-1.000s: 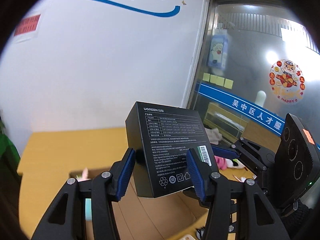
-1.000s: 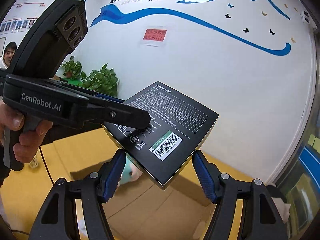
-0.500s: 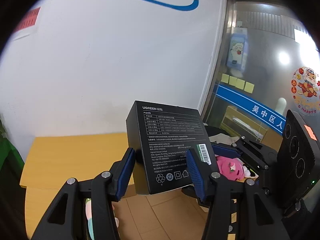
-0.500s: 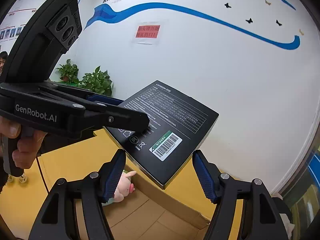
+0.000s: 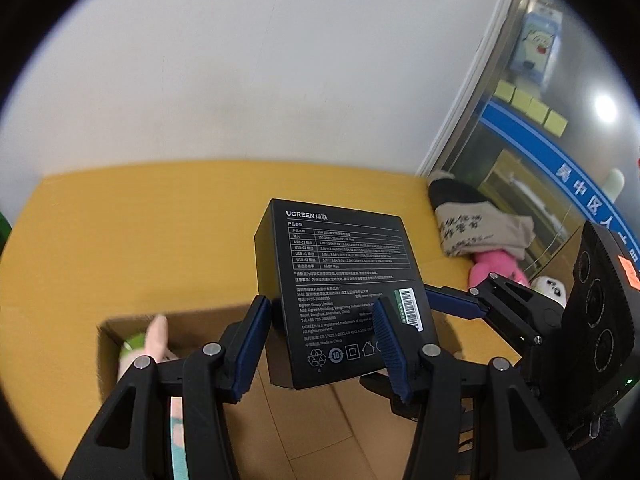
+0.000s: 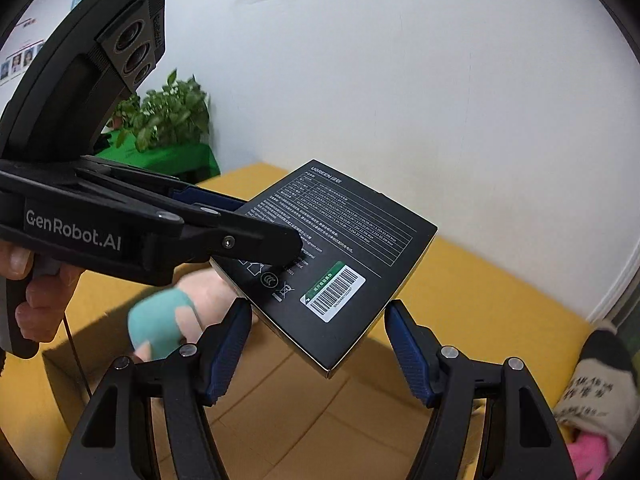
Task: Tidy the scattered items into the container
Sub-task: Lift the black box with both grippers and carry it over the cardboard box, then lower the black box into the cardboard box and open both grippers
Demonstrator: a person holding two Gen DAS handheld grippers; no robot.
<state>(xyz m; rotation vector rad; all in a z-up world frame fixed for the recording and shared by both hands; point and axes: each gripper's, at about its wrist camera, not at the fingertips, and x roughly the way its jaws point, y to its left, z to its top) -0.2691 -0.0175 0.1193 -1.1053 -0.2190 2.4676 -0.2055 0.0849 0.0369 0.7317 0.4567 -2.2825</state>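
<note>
Holding one black charger box (image 5: 344, 296) between both tongs, left tongs (image 5: 320, 344) and right tongs (image 6: 320, 344) each clenched on it, you have it tilted above the open cardboard box (image 6: 304, 412), apparently to lower beside the plush toy (image 6: 168, 320).

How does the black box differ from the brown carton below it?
The black box is dark and covered in print; the carton is plain brown. The black box is closed and up in the air; the carton is open, with a soft toy inside. Both are rectangular boxes.
</note>
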